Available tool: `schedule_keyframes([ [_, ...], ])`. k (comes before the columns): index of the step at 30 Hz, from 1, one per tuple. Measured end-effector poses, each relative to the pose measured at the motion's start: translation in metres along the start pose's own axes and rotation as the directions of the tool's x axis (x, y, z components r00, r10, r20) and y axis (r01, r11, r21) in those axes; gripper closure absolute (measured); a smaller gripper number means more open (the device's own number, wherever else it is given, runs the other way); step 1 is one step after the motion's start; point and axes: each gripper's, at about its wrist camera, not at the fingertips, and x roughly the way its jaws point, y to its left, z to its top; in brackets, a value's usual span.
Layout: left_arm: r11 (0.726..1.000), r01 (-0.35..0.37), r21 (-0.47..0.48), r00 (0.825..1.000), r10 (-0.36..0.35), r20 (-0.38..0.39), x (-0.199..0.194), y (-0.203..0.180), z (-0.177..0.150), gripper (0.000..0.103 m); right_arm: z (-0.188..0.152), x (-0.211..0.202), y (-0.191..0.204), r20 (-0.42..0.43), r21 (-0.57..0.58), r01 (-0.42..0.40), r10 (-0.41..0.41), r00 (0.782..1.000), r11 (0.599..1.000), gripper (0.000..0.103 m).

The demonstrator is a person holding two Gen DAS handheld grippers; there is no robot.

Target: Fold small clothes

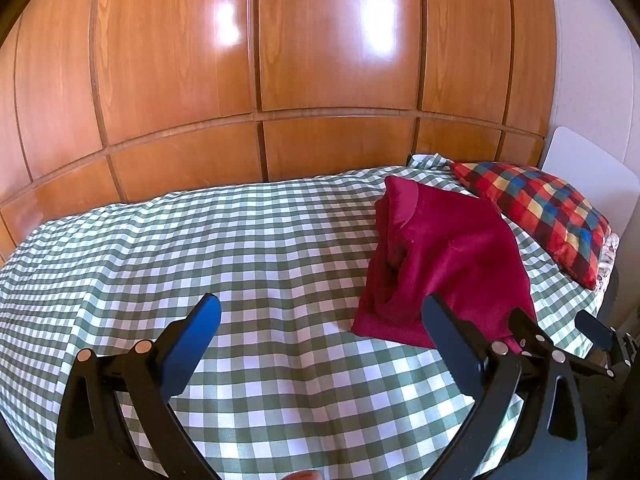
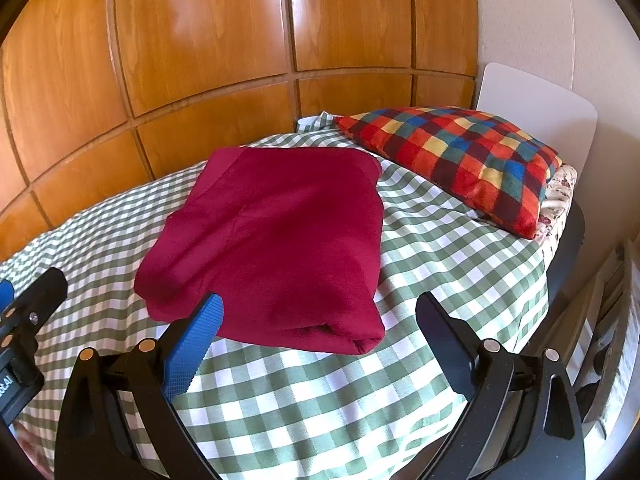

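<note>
Lying mid-frame in the right view, the folded dark-red fleece garment (image 2: 272,240) rests on the green-checked bed cover (image 2: 320,400). Left tool (image 1: 320,320) & right tool (image 2: 318,312) both spread wide, grasping nothing. Risk: snagging the loose lower-left flap unfolds it.

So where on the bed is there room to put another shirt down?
The checked bedspread lies bare between the red garment and the wooden wall panels. It is crowded where the garment sits near the plaid pillow.
</note>
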Motion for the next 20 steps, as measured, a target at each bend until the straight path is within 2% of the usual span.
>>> schedule_keyframes([
  [11, 1.0, 0.016, 0.019, 1.0, -0.016, 0.018, -0.002, -0.002, 0.001, 0.003, -0.002, 0.003, 0.002, -0.012, 0.0, -0.001, 0.001, 1.0, 1.0, 0.007],
  [17, 1.0, 0.018, -0.003, 0.999, -0.018, -0.029, 0.007, 0.002, 0.0, 0.003, -0.001, 0.004, 0.001, -0.005, 0.005, -0.003, 0.003, 1.0, 1.0, 0.007],
  [20, 1.0, 0.002, -0.01, 1.0, -0.002, -0.028, 0.009, 0.003, -0.002, 0.003, -0.001, 0.004, 0.004, -0.008, -0.003, -0.001, 0.001, 1.0, 1.0, 0.007],
])
